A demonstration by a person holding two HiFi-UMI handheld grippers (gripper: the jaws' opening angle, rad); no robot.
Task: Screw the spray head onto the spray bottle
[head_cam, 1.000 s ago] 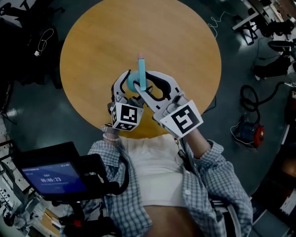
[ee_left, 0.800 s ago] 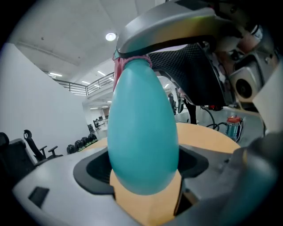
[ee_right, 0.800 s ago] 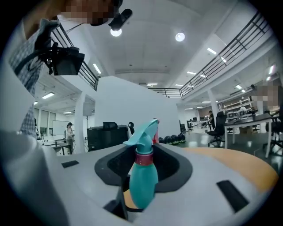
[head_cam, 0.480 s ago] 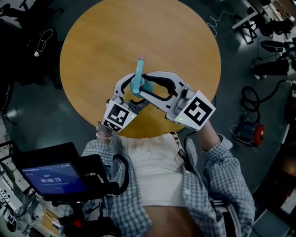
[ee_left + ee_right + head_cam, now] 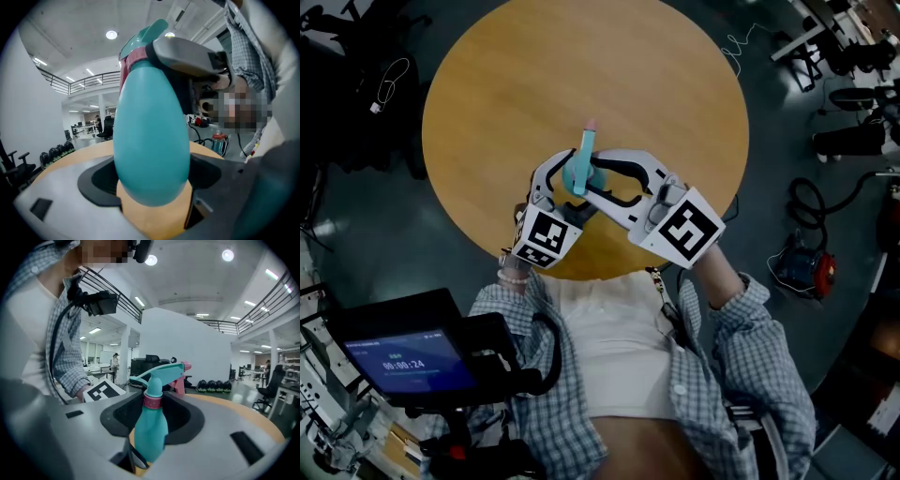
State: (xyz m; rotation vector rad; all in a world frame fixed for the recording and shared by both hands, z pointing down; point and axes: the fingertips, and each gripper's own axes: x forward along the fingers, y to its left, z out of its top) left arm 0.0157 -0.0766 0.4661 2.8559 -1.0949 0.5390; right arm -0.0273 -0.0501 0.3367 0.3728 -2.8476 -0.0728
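Left of centre in the head view, above the near edge of the round table (image 5: 534, 75): left gripper (image 5: 565, 178), closed on the belly of the spray bottle (image 5: 152, 140). Shows, in its own view, teal plastic filling the whole gap between the two pads, both pressed to the flanks. Keeps the bottle roughly upright and clear of the tabletop, pink tip uppermost.

Centre: looks like light, hollow plastic, smooth and rounded, probably with a thin wall that gives under a hard squeeze. Cannot tell whether any liquid is inside. Likely to slip or spin in the pads on so glossy, egg-shaped a surface, so best held at the widest part of the belly, firmly but without crushing. Tapers towards the base and the neck, so a grip lower or higher would tend to squeeze it out.

Right of centre: right gripper (image 5: 592, 187), reaching in from the right with its jaws partly closed, down to the width of the neck. Flanks the pink collar (image 5: 152, 401) of the spray head (image 5: 159, 373) with its pads and appears to grip there. Seems the right place to turn from: stiffer than the body, narrow, with a dotted surface that should bite better. Better to leave alone the trigger and the pink nozzle (image 5: 186, 366), both thin levers apt to flex or twist the head askew. Sits on the neck already; how far the thread has run cannot be told.
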